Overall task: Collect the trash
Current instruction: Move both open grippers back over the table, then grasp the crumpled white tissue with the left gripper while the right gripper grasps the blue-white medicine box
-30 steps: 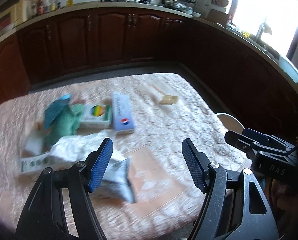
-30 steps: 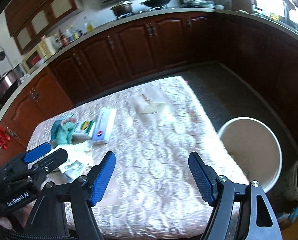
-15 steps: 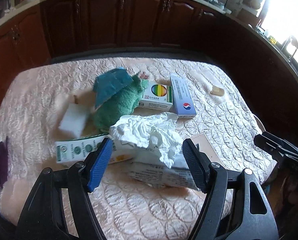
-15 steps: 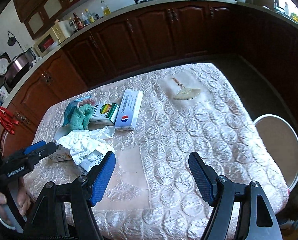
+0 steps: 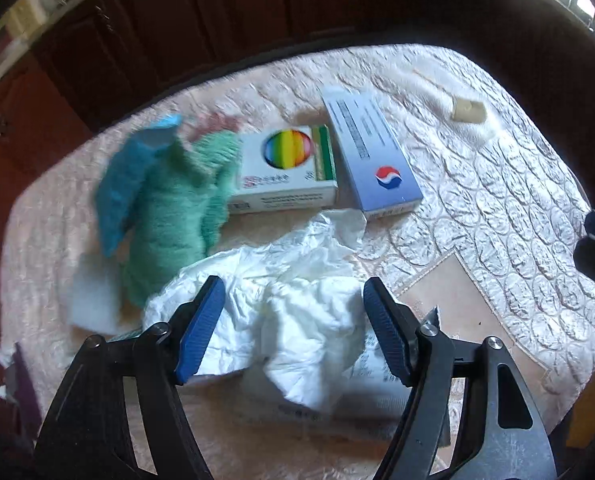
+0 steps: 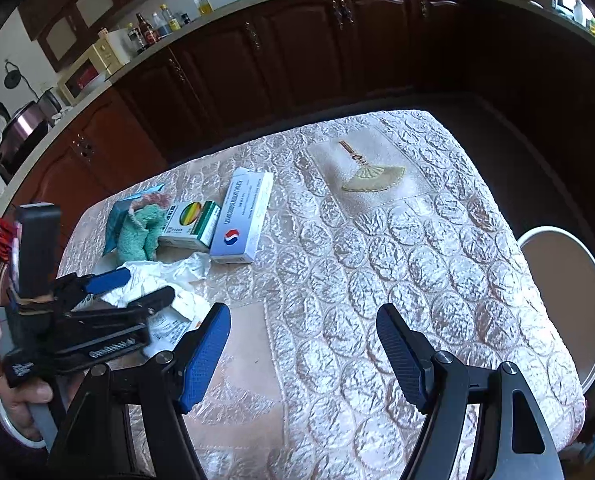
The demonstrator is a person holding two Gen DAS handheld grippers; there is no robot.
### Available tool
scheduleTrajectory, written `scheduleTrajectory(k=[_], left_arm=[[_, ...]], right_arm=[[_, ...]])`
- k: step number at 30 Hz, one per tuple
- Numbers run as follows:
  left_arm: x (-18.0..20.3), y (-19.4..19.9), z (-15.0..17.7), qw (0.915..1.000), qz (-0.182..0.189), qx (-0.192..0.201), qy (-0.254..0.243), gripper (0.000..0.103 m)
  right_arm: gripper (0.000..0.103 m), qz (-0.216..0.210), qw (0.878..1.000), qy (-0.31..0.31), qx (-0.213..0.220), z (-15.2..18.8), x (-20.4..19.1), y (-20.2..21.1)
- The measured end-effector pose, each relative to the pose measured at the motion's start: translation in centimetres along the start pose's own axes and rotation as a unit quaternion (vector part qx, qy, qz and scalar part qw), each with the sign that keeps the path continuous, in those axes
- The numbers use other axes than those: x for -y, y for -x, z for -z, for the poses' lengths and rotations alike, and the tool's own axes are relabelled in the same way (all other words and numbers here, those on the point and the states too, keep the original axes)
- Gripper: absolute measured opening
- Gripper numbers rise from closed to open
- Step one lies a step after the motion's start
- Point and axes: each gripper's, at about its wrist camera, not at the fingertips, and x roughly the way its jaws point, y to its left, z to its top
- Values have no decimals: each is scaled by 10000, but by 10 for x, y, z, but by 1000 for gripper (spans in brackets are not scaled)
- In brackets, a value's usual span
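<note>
A crumpled white paper (image 5: pixel 293 304) lies on the quilted table (image 5: pixel 517 216), partly over a flat printed packet (image 5: pixel 381 372). My left gripper (image 5: pixel 293 336) is open, its blue fingers on either side of the paper, just above it. It also shows in the right wrist view (image 6: pixel 137 284) over the same paper (image 6: pixel 165 270). Behind lie a green cloth (image 5: pixel 173 212), a rainbow-printed box (image 5: pixel 287 168) and a long blue-white box (image 5: pixel 371 152). My right gripper (image 6: pixel 303 352) is open and empty above the table's near side.
A white round bin (image 6: pixel 565 300) stands on the floor beyond the table's right edge. A small fan-shaped tassel (image 6: pixel 373 178) lies at the far side of the table. A white sponge (image 5: pixel 93 300) lies left of the cloth. Dark cabinets run behind.
My left gripper has moved forward and down onto the crumpled paper, which now sits between its fingers. The right gripper has shifted slightly; both stay open.
</note>
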Motion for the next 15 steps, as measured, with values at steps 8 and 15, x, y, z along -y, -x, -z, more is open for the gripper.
scheduleTrajectory(k=[8,15], left_arm=[[-33,18,2,9976,529,57,434,13],[-60,58,1,9929,726,514,794,13]], right_arm=[[73,-168,9998,73,-78,-23,-8,-27],[73,-373,9982,314,-354,-52,-44,-86]])
